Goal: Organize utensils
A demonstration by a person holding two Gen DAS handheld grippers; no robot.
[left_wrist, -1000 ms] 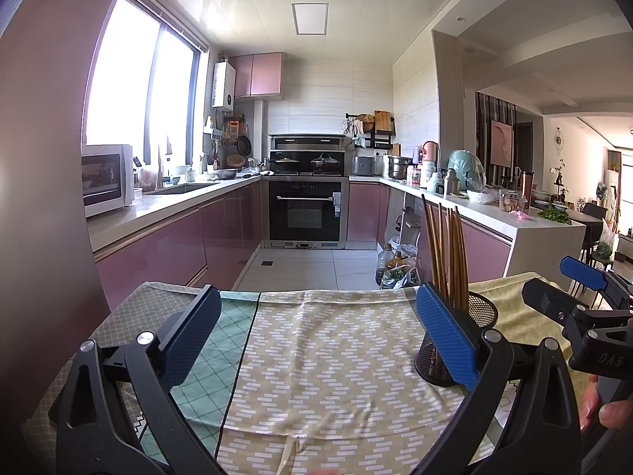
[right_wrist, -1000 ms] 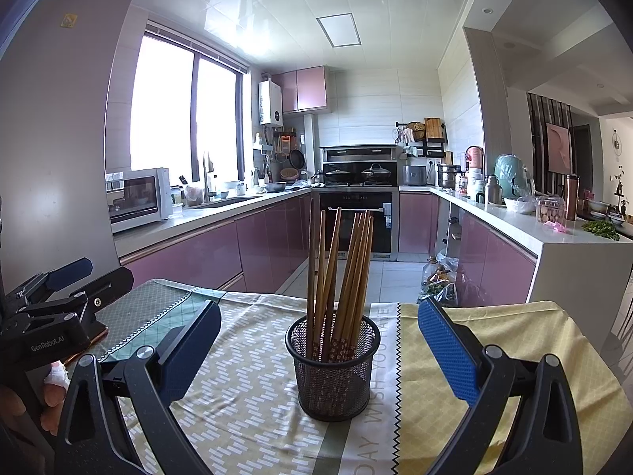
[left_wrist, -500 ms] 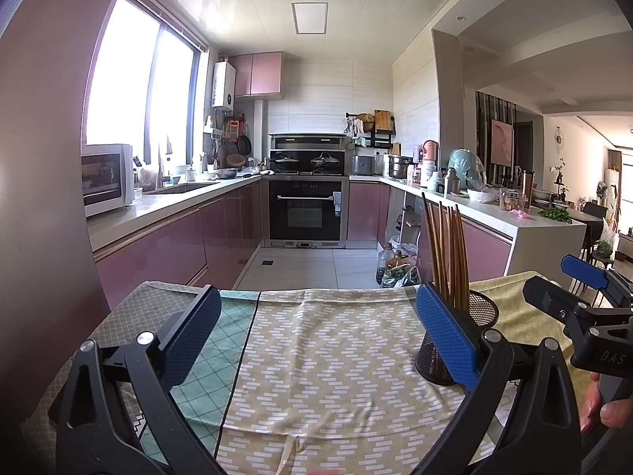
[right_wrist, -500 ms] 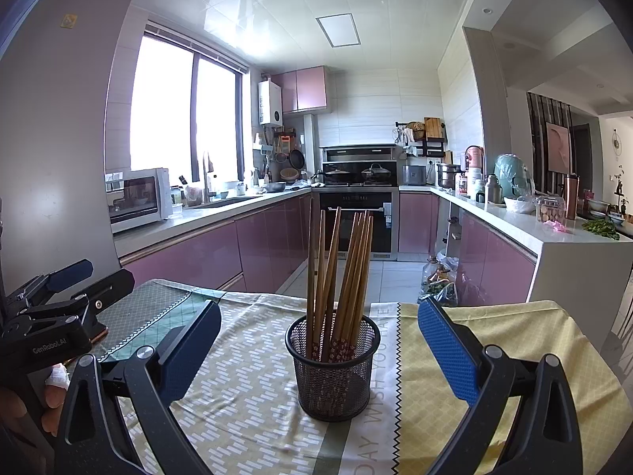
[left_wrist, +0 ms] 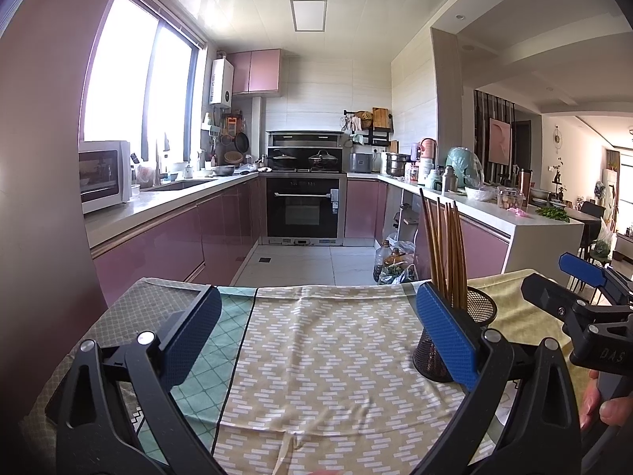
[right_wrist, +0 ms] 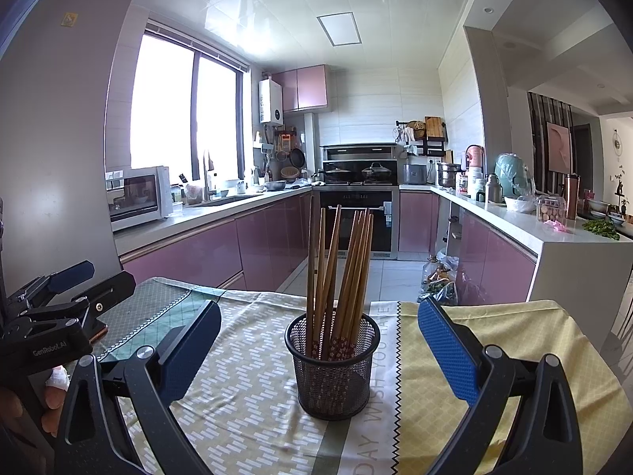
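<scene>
Black wire-mesh cylindrical holder (right_wrist: 333,364) stands upright on your table, on the patterned yellow-beige tablecloth (right_wrist: 245,403), with a bunch of brown wooden chopsticks (right_wrist: 340,269) standing in it, tips up, leaning slightly and fanned apart. Some chopsticks have a small floral print near the lower end, visible through the mesh.

Your right claw (right_wrist: 316,348) is spread wide, blue pads on either side of the holder, touching neither holder nor chopsticks; nothing is in its grip. The holder sits centred between the two fingers in the right wrist view, a little ahead of them.

Your left claw (left_wrist: 316,332) is also spread wide and has hold of nothing. It hovers over the beige brick-patterned part of the cloth, with the teal diamond-patterned cloth panel (left_wrist: 205,368) under its left finger. In the left wrist view the same holder (left_wrist: 474,312) is partly hidden behind the right-hand blue pad, chopsticks (left_wrist: 445,253) rising above it.

Each claw shows up at the edge of the other's view: right one (left_wrist: 573,281) at far right, left one (right_wrist: 83,281) at far left, both apart from the holder.

Behind the table: pink-fronted kitchen cabinets (right_wrist: 190,253), a black built-in oven (left_wrist: 302,208), a white microwave (right_wrist: 138,198).
</scene>
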